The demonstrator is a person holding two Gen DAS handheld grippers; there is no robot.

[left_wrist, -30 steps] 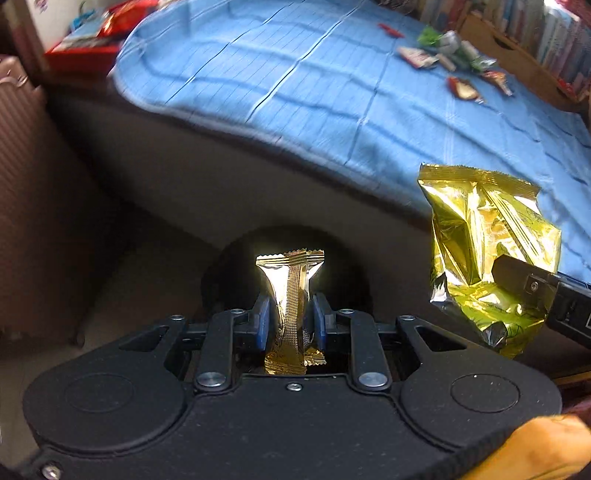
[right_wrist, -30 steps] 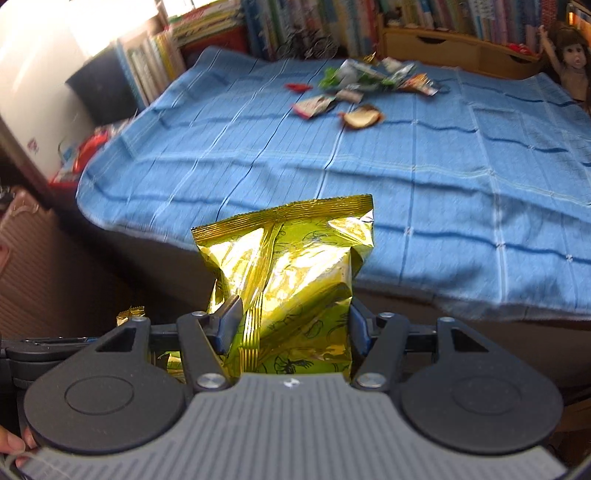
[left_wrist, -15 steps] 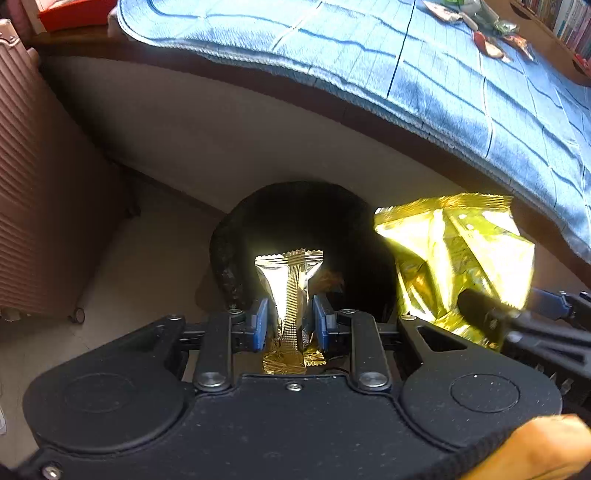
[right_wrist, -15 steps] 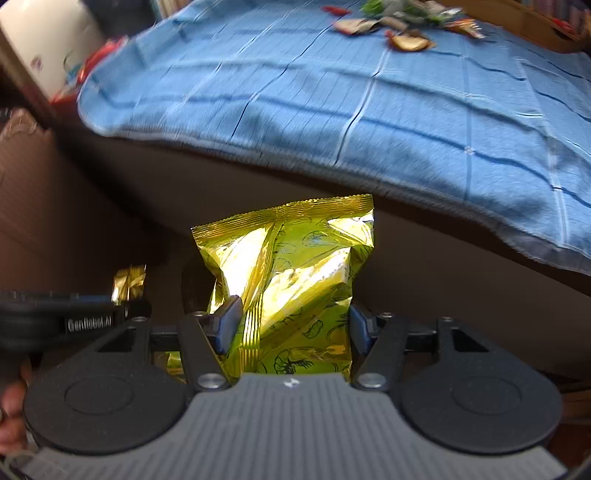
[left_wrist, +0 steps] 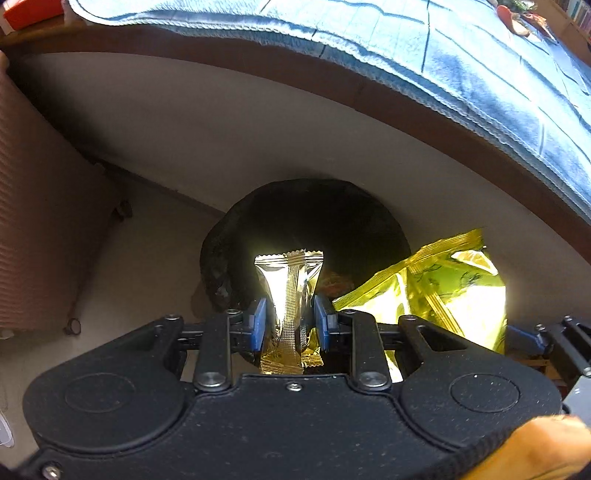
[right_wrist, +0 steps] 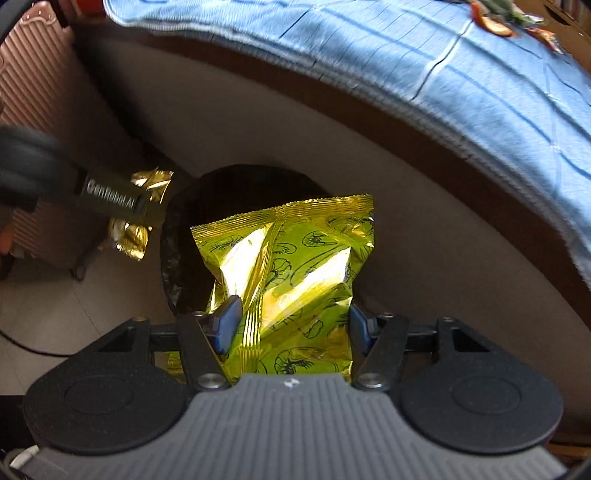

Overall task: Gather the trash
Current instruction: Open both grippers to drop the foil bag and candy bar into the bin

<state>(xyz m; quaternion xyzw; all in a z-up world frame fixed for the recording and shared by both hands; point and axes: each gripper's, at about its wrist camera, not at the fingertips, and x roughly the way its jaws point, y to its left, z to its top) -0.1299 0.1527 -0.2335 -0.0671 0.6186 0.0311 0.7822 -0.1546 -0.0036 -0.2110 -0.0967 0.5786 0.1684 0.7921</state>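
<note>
My left gripper (left_wrist: 289, 325) is shut on a small gold foil wrapper (left_wrist: 290, 291), held upright above the dark mouth of a black trash bin (left_wrist: 314, 218). My right gripper (right_wrist: 293, 325) is shut on a larger yellow-gold snack bag (right_wrist: 291, 273), also over the black trash bin (right_wrist: 207, 199). The snack bag (left_wrist: 443, 291) shows at the right in the left wrist view. The left gripper's finger (right_wrist: 110, 201) with its wrapper (right_wrist: 133, 236) shows at the left in the right wrist view. Some wrappers lie inside the bin.
A bed with a blue cover (left_wrist: 461, 55) overhangs the bin; its pale side panel (left_wrist: 221, 140) stands right behind it. More wrappers (right_wrist: 498, 22) lie on the far part of the cover. A ribbed pink suitcase (left_wrist: 33, 229) on wheels stands at the left.
Both grippers have dropped below the bed's edge and closer to the bin, still holding their wrappers. The bin's mouth now looms larger and the bed top has slid out of view.
</note>
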